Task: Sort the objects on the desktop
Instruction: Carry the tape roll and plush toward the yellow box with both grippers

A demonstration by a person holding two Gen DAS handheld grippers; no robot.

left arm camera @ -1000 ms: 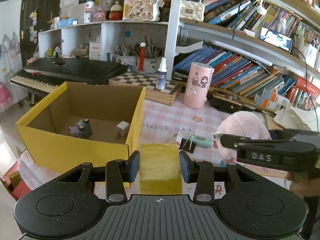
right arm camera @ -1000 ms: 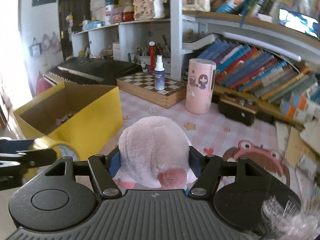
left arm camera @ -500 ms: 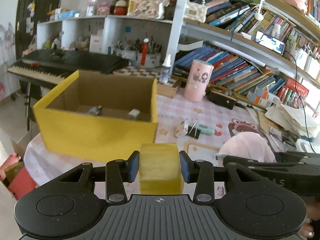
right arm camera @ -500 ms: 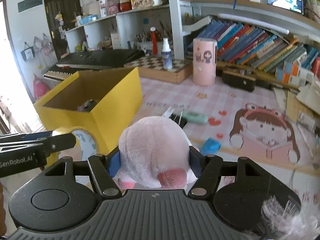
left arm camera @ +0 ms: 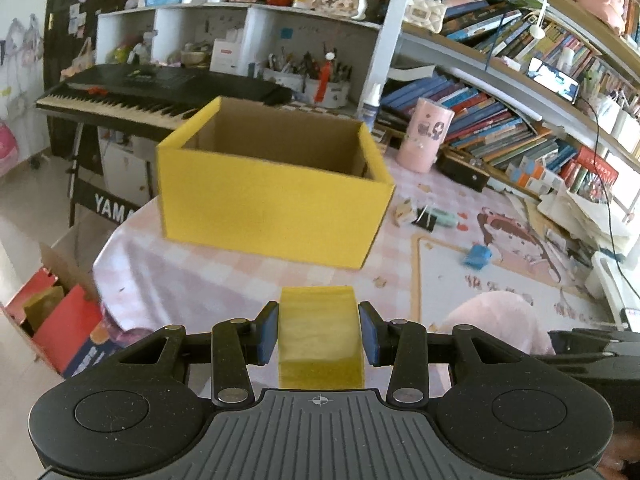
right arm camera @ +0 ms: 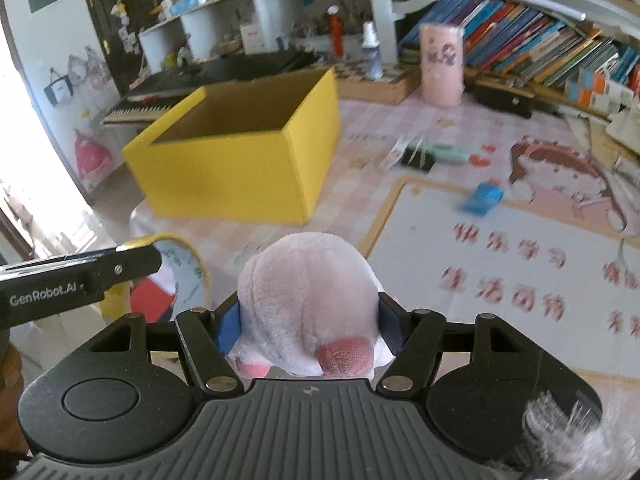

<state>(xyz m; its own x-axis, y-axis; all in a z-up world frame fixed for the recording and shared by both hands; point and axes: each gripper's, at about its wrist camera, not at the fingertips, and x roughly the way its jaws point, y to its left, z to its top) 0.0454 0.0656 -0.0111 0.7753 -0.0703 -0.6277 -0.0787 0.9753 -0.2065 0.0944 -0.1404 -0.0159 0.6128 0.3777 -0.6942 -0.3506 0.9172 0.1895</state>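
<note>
The left gripper (left arm camera: 319, 332) clamps a yellow tape roll (left arm camera: 320, 336), its lower edge hidden behind the gripper body. The right gripper (right arm camera: 309, 322) squeezes a pink plush (right arm camera: 308, 300), pads sunk into the fur; its face can't be made out. Both hang over the near edge of the table (left arm camera: 200, 280), short of the yellow box (left arm camera: 272, 204), whose inside is hidden from here. A blue item (right arm camera: 482, 198) on the mat is too blurred to name.
</note>
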